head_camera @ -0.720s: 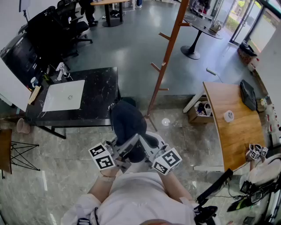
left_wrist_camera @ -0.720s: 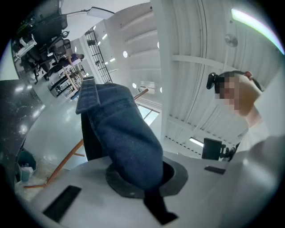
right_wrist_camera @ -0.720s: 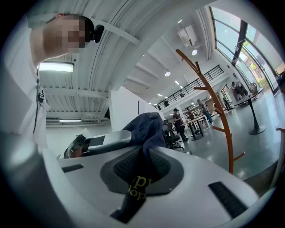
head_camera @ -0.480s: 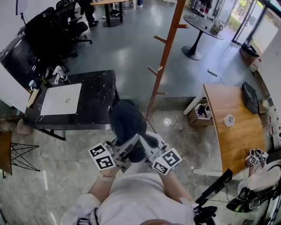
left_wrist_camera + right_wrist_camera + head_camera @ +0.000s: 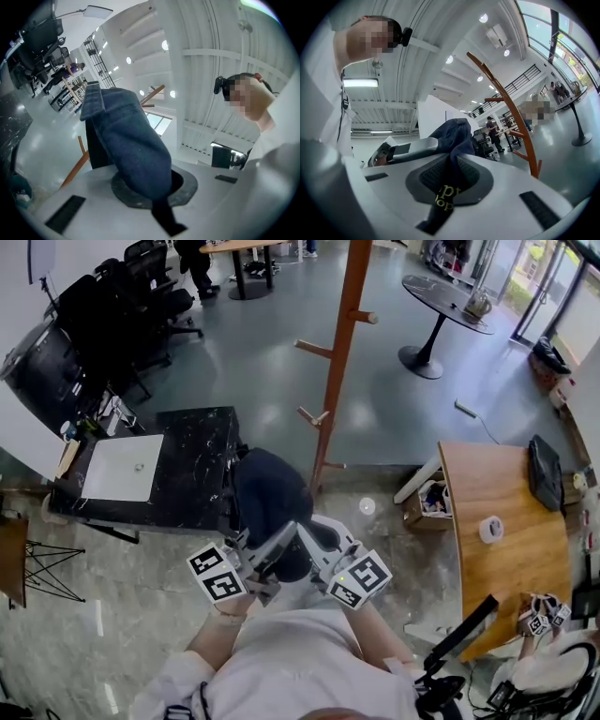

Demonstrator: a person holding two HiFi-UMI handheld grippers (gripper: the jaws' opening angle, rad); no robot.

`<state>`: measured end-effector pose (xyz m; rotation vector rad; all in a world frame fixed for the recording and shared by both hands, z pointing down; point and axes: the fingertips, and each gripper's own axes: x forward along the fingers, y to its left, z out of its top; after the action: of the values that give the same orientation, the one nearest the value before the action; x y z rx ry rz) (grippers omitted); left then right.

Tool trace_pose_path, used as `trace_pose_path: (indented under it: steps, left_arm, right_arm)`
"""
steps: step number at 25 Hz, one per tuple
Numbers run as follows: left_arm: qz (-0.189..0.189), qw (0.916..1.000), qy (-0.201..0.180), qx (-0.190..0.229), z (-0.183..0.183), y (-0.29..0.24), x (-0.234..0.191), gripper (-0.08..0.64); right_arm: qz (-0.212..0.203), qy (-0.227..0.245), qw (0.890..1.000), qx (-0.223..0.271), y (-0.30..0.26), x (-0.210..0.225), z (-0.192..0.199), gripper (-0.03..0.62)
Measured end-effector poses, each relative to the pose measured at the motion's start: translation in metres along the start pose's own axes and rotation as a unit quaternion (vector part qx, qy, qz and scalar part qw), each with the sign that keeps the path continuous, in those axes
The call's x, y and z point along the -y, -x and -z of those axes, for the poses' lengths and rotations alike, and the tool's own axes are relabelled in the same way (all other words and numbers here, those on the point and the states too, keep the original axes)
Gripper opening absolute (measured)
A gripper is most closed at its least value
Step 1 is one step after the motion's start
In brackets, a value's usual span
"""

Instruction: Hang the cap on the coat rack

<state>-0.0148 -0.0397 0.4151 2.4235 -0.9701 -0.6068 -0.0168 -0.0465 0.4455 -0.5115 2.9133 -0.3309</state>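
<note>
A dark blue cap (image 5: 269,505) hangs between my two grippers, held up in front of the person's chest. My left gripper (image 5: 265,554) is shut on one side of the cap (image 5: 129,140). My right gripper (image 5: 307,547) is shut on the other side, pinching a strap with yellow print (image 5: 446,197) below the cap (image 5: 452,136). The brown wooden coat rack (image 5: 337,352) stands just beyond the cap, with pegs sticking out on both sides; its curved pole (image 5: 511,112) shows in the right gripper view.
A black marble table (image 5: 173,474) with a white sheet (image 5: 122,467) stands at the left. A wooden table (image 5: 502,521) with a tape roll (image 5: 490,529) is at the right. Black office chairs (image 5: 112,306) and a round table (image 5: 448,298) stand farther back.
The coat rack has come nearer and sits more upright in the head view. Both grippers keep the same hold on the cap.
</note>
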Motion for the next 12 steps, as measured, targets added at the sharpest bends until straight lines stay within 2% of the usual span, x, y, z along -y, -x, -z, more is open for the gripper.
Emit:
trace_pose_path:
  steps: [7, 12]
  left_arm:
    - [-0.044, 0.9975, -0.034, 0.043, -0.034, -0.062, -0.018, 0.012]
    - [-0.062, 0.992, -0.074, 0.081, -0.079, -0.081, -0.012, 0.012]
  right_arm:
    - [-0.067, 0.009, 0.998, -0.003, -0.016, 0.056, -0.045, 0.032]
    - [-0.117, 0.036, 0.992, 0.013, -0.039, 0.061, -0.091, 0.032]
